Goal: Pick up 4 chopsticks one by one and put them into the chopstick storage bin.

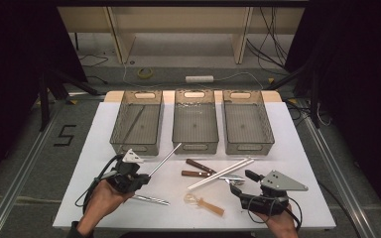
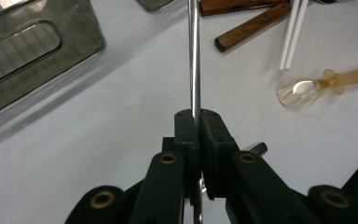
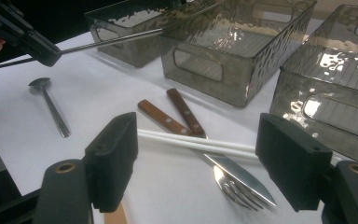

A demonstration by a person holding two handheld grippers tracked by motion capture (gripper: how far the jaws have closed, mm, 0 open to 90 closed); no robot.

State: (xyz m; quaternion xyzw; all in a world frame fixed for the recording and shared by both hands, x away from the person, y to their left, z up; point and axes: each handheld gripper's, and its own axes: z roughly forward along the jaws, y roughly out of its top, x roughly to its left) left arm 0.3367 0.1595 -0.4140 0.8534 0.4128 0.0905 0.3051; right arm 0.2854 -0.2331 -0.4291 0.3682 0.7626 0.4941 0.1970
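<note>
Clamped hard on a metal chopstick (image 2: 194, 56), the left gripper (image 1: 131, 177) held it lifted off the white table (image 1: 99, 148), the rod slanting up toward the near wall of the left bin (image 1: 138, 123). In the left gripper view the two black pads pressed the rod near its lower end, so most of its length stuck out ahead of the grip. The right gripper (image 1: 250, 191) rested low at the near right of the table with its jaws wide apart and nothing between them.

Three smoky plastic bins stood in a row at the far side: the left one with a thin rod already lying in it, then the middle bin (image 1: 195, 121) and the right bin (image 1: 247, 123). Between the bins and the hands lay the remaining cutlery: a pair of white chopsticks (image 1: 221, 173), two wooden-handled pieces (image 1: 198, 168), a fork (image 3: 235, 186), an amber plastic spoon (image 1: 206, 203) and a metal spoon (image 3: 49, 105) near the left hand.

Judging from the grip, the main risk was the long overhang: the smooth round rod could pivot or slide between the pads, especially if its tip knocked the bin's rim on the way in. A release made too early might let it bounce off the wall and roll across the table.
</note>
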